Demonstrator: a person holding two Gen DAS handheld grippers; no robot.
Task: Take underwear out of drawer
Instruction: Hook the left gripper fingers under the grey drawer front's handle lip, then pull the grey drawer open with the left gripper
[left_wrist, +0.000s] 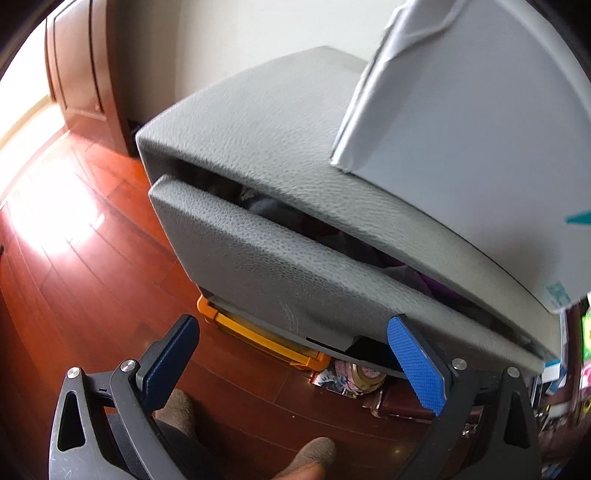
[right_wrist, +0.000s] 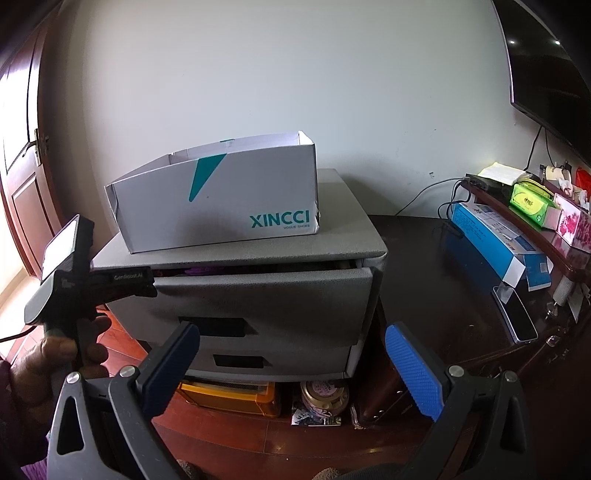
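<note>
A grey cabinet has its top drawer pulled out a little. Dark and purple clothing shows in the gap, also in the right wrist view; I cannot tell which piece is underwear. My left gripper is open and empty, close in front of the drawer front, near its lower edge. My right gripper is open and empty, further back, facing the cabinet. The left gripper's body shows held in a hand at the cabinet's left.
A white XINCCI shoe box stands open on the cabinet top. An orange crate and a tin lie under the cabinet. A dark table at right holds a blue box, a phone and tissues. Wooden floor lies left.
</note>
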